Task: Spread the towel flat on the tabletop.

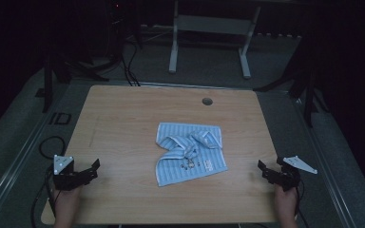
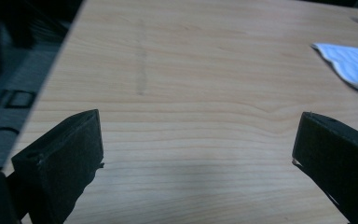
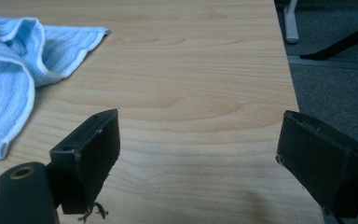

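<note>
Towel [image 1: 190, 152]: a light blue striped cloth, lying crumpled and partly folded over itself on the wooden table [image 1: 123, 118], near the table's middle and on the person's side of the round cable hole [image 1: 207, 101]. A small printed motif shows on its near portion.

Left gripper [image 1: 93, 169]: held in the person's left hand [image 1: 66, 202], which enters over the near edge of the table. The gripper sits low over the table's near left corner, jaws directed toward the towel. In the left gripper view the two black jaws stand wide apart with bare wood between them; nothing is held. A corner of the towel shows at the upper right of that view, well apart from the jaws.

Right gripper [image 1: 270, 167]: held in the person's right hand [image 1: 285, 202], low over the table's near right corner, jaws angled toward the towel. In the right gripper view the jaws stand wide apart over bare wood, holding nothing. The towel lies beyond the jaw on that view's left, not touching it.

The towel lies between the two grippers, well apart from both.
</note>
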Available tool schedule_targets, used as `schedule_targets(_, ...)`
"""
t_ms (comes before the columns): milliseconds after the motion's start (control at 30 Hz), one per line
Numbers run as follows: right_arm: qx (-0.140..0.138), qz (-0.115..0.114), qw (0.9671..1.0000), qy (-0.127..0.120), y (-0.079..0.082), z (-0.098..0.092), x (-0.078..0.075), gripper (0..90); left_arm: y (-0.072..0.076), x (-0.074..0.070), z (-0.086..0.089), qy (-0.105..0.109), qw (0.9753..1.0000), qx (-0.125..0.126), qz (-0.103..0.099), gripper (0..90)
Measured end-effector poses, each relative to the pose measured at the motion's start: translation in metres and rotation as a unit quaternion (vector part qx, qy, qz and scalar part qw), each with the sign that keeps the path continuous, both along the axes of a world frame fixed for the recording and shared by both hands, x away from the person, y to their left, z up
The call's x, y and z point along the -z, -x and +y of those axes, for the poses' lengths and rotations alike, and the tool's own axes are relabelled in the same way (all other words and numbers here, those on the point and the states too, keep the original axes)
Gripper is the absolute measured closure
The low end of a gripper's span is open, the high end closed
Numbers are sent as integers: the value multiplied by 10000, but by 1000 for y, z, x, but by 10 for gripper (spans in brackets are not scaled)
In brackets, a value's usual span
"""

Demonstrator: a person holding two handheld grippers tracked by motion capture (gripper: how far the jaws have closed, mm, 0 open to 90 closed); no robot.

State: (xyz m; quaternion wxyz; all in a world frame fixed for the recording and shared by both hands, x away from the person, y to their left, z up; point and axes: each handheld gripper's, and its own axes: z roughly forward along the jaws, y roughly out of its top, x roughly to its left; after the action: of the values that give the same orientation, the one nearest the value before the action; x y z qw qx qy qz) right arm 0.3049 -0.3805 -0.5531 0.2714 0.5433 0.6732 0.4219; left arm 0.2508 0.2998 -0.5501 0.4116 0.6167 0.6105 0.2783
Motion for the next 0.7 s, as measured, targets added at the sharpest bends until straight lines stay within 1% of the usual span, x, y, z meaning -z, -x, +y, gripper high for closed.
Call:
schedule_targets(33, -57, 33, 10000, -13, -1, 0, 0, 133, -2, 0, 0, -41, 9999, 72, 137, 18)
schedule_targets(67, -57, 33, 10000, -13, -1, 0, 0, 133, -2, 0, 0, -41, 9999, 72, 137, 18)
schedule_targets(100, -119, 74, 9999, 6, -1, 0, 1, 134, -4, -1, 1, -60, 9995, 133, 272, 18)
schedule_targets(133, -119, 74, 9999, 6, -1, 0, 1, 134, -4, -1, 1, -60, 9995, 133, 272, 19)
schedule_targets(167, -154, 100, 9998, 33, -2, 1, 1, 136, -6, -1, 3, -115, 9992, 290, 245, 19)
schedule_targets(200, -346, 183, 9992, 111, -3, 3, 1, 136, -6, -1, 4, -13, 9992, 316, 250, 21)
schedule_targets(233, -443, 285, 9985, 159, -4, 4, 1, 136, -7, -2, 8, 234, 9978, 350, 505, 21)
schedule_targets(267, -443, 285, 9985, 159, -4, 4, 1, 136, -7, -2, 8, 234, 9978, 350, 505, 22)
schedule_targets(300, -525, 361, 9978, 191, -4, 5, 1, 137, -7, -3, 9, 263, 9973, 364, 585, 22)
schedule_targets(333, -593, 394, 9971, 256, -4, 5, 1, 137, -7, -4, 11, 203, 9968, 420, 655, 22)
schedule_targets(367, -618, 429, 9965, 376, -4, 7, -1, 140, -8, -6, 11, 107, 9959, 443, 776, 22)
schedule_targets(433, -723, 498, 9949, 493, -4, 8, -5, 140, -9, -9, 11, -89, 9948, 500, 879, 21)
schedule_targets(467, -775, 543, 9939, 564, -4, 8, -8, 140, -9, -11, 11, -202, 9946, 471, 898, 21)
schedule_targets(500, -829, 588, 9927, 650, -4, 9, -11, 140, -10, -13, 11, -242, 9940, 485, 951, 21)
schedule_targets(533, -876, 646, 9915, 712, -4, 9, -13, 141, -11, -14, 12, -200, 9928, 575, 1031, 21)
schedule_targets(567, -936, 683, 9902, 783, -4, 9, -15, 142, -13, -14, 12, -203, 9915, 625, 1125, 21)
schedule_targets(633, -976, 814, 9873, 957, -4, 9, -17, 142, -15, -15, 11, -258, 9881, 798, 1289, 21)
schedule_targets(667, -1019, 890, 9858, 999, -5, 8, -18, 142, -16, -16, 9, -344, 9849, 926, 1421, 21)
schedule_targets(700, -1099, 1033, 9832, 1025, -5, 8, -18, 142, -17, -17, 8, -418, 9818, 1048, 1528, 21)
